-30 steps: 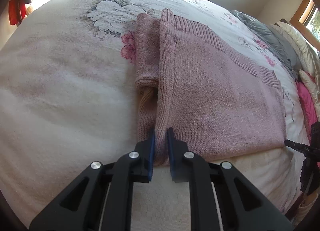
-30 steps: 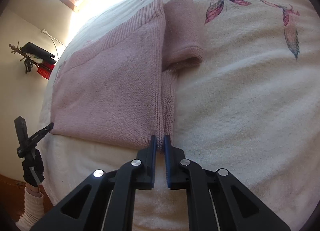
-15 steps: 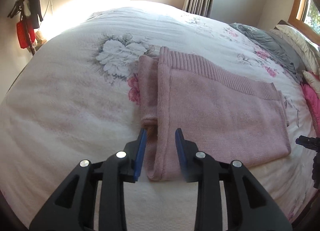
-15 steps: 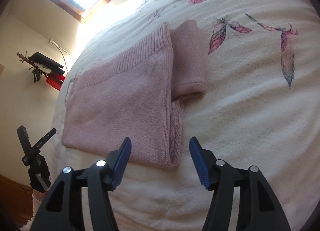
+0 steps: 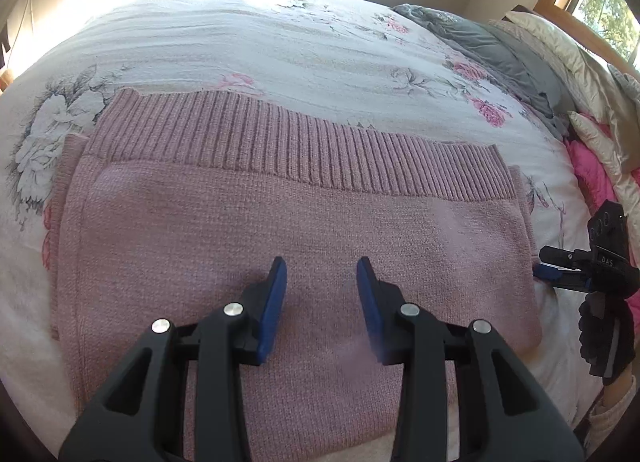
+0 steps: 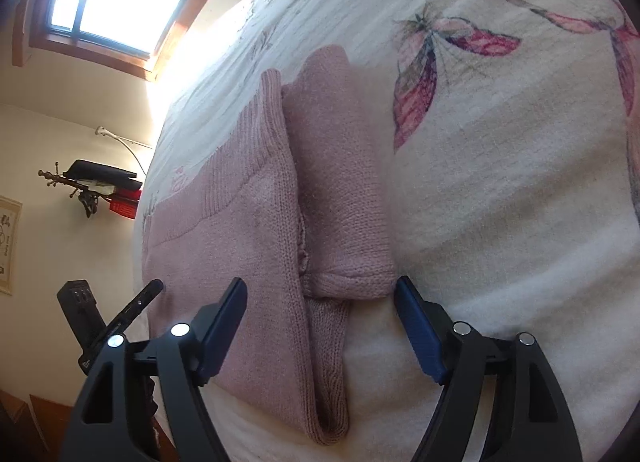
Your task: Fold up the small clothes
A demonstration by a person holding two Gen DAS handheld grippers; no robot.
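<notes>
My left claw point(image 5: 322, 282) is open over the pink sweater point(image 5: 280, 222), holding nothing. My right claw point(image 6: 320, 302) gapes wide around the folded sleeve point(image 6: 340, 198). The sweater lies flat on the bed point(image 5: 260, 46); pillows point(image 5: 560, 54) sit far right.

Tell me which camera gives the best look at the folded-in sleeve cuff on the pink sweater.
The right wrist view. The sleeve cuff lies close, between the open right gripper fingers, beside the pink sweater body on the bedspread. The left wrist view shows mostly the sweater's body and ribbed hem; of that sleeve, only a sliver at the right edge.
</notes>
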